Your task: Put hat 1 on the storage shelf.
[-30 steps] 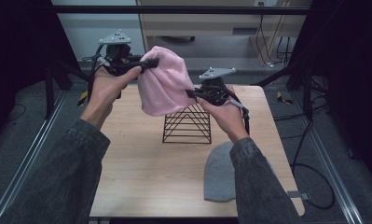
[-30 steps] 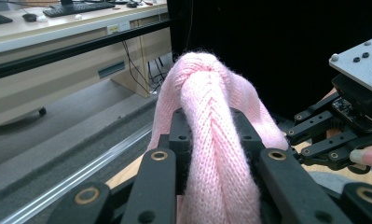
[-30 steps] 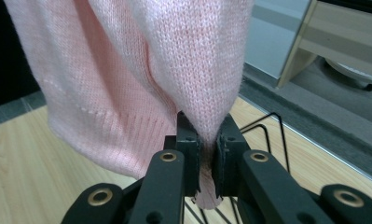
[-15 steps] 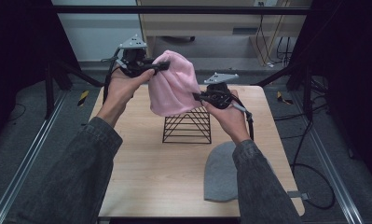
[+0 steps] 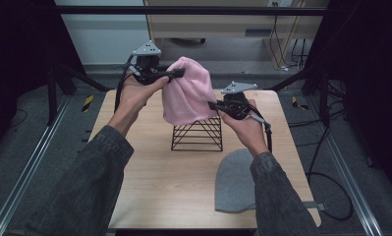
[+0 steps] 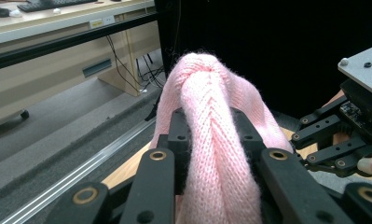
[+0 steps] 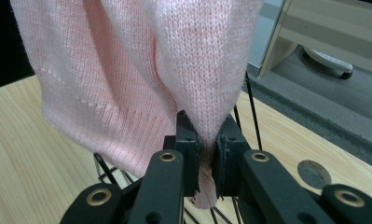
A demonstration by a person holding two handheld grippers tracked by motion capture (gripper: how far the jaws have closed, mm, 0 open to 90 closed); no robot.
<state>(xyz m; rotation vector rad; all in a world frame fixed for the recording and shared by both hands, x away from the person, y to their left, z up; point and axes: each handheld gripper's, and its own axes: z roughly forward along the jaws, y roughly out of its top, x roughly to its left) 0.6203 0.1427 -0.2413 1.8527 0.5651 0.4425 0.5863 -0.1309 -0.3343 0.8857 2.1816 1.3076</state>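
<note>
A pink knitted hat hangs stretched between my two grippers, just above a black wire pyramid rack on the wooden table. My left gripper is shut on the hat's top; in the left gripper view a thick fold of the hat is bunched between the jaws. My right gripper is shut on the hat's lower right edge; in the right gripper view the jaws pinch a thin fold of the hat over the rack's wires. The hat's lower hem touches or hides the rack's peak.
A grey knitted hat lies flat near the table's front right. A round hole sits in the tabletop near the right gripper. Metal rails and dark frame posts flank the table; cables run on the floor at right.
Both grippers have carried the pink hat to the right and downward, so that it now hangs over the wire rack instead of to its upper left. Both grips are unchanged.
</note>
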